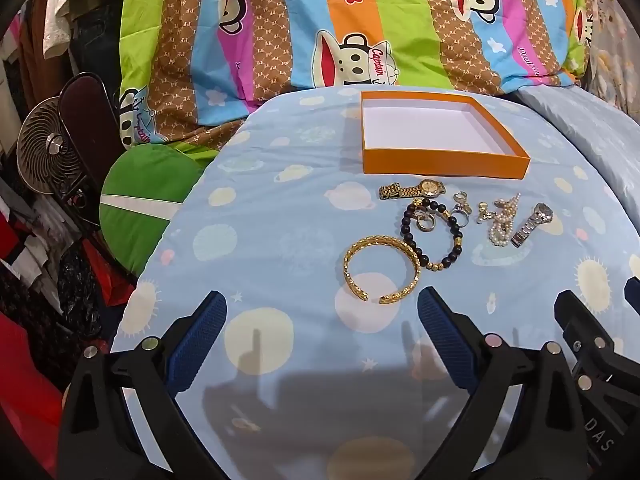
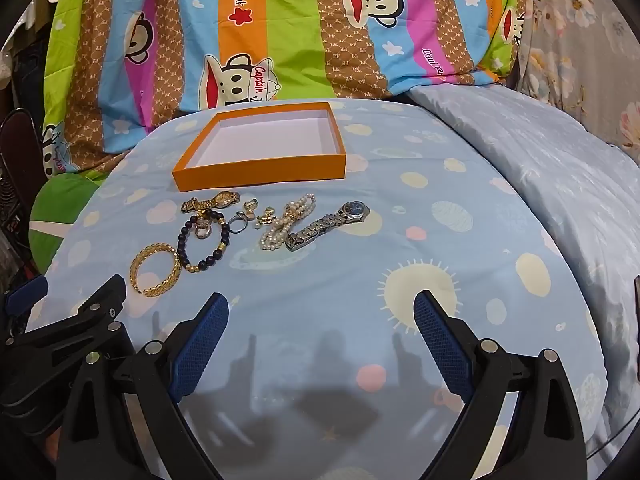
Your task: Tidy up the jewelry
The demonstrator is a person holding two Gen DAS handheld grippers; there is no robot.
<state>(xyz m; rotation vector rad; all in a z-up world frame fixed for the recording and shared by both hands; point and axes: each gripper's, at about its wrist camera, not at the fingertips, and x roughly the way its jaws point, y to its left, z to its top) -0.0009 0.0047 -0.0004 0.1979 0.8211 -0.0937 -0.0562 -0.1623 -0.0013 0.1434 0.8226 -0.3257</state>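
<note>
A: Both grippers are hanging spread and empty at the bottom of their frames: left gripper, right gripper. Jewelry is lying mid-frame on the blue sheet, just below the empty orange box.

B: Gold bangle is sitting nearest. Probably stiff, slick metal, so pinch across the band. Pearl strand looks limp; grab it where it's bunching.

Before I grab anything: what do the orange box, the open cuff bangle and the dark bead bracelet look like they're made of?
Orange box: thin matte card, white inside, crisp folded edges. Cuff bangle: shiny gold-coloured metal with a textured surface; real gold or plating can't be told. Bead bracelet: dark round beads, possibly stone or wood, with a few gold-coloured ones.
</note>
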